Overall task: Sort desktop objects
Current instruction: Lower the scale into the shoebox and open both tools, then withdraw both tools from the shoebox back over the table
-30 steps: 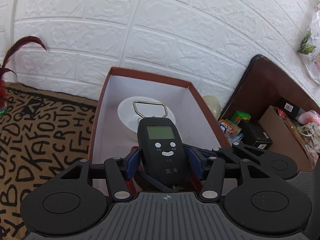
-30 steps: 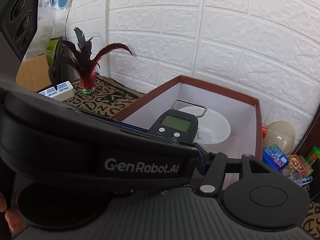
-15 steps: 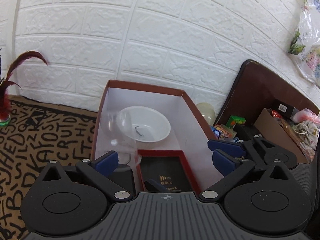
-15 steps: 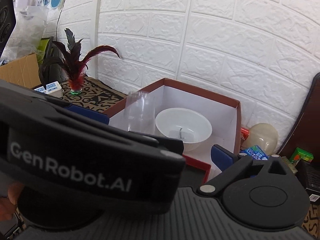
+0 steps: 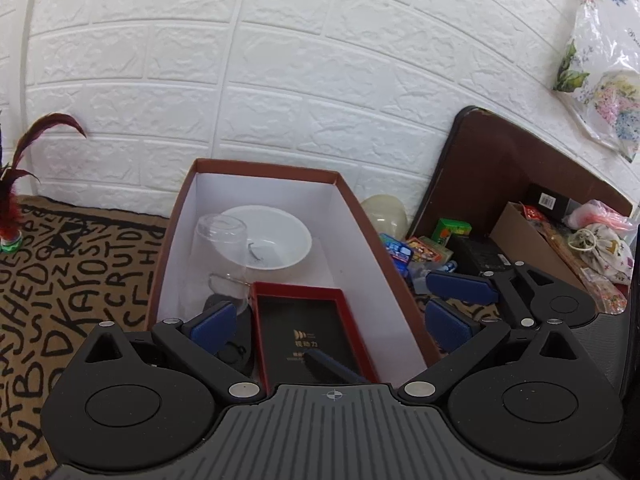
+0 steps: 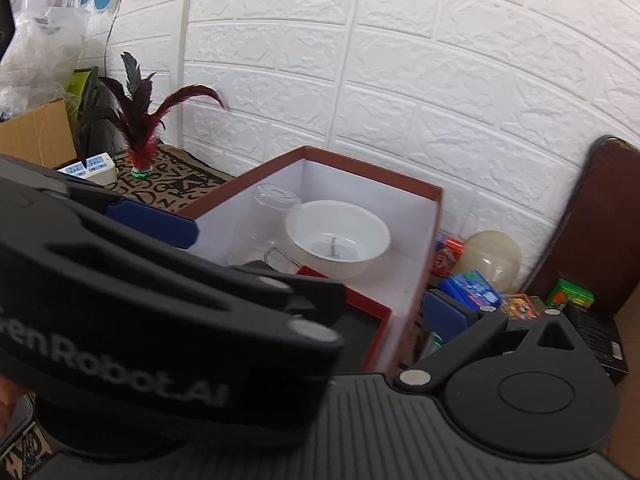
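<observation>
Hanging scale [image 5: 216,301]: is it sorted yet?

It lies at the near left of the brown-rimmed box [image 5: 256,166], metal ring towards the clear glass [image 5: 218,236], and no pad touches it. I'd call that item done.

What's left, going left to right?

The feather shuttlecock [image 5: 12,216] stands out on the letter-print mat [image 5: 60,280], so it looks unsorted. Inside the box, beyond the scale, are the glass, a white bowl [image 5: 296,236] and a red-edged black case [image 5: 312,320]. Right of the box, snack packets [image 5: 420,248] lie loose, probably waiting too.

And the tools?

The left gripper [image 5: 332,322] has just been opening; its jaws stand wide over the box with nothing between them. The right gripper [image 6: 320,312] has just been opening too. One blue pad sits far out, the other is hidden behind the left tool, and I see nothing held.
</observation>
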Demonstrator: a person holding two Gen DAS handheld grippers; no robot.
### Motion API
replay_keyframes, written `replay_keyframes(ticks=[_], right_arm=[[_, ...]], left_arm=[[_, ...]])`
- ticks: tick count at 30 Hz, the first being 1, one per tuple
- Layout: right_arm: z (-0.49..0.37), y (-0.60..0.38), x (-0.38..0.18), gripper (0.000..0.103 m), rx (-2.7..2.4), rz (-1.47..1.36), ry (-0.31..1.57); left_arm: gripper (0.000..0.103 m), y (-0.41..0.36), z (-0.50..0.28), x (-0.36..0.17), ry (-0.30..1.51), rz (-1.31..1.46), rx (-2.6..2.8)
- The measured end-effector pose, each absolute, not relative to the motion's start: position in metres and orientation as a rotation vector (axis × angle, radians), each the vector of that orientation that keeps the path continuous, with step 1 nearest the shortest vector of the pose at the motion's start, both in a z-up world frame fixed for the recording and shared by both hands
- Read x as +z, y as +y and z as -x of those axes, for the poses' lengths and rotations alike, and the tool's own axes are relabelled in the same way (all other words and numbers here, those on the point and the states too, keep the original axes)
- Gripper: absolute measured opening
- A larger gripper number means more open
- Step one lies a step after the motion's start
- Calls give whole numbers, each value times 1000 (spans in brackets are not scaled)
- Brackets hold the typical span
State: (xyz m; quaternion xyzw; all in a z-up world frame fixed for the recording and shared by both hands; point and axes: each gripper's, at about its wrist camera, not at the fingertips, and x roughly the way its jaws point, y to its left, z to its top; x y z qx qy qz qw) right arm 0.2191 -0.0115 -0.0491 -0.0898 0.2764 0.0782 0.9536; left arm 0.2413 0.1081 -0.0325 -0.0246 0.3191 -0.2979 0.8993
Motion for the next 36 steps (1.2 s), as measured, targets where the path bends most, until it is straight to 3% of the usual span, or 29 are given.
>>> replay_keyframes(ticks=[14,36], right_arm=[[-142,-65,-40,103,84,106,584],[-64,-71,-40,103,125,112,630]], left_arm=[[103,82,-170,-29,712,18,-554],[103,79,-84,-30,751,2,-419]])
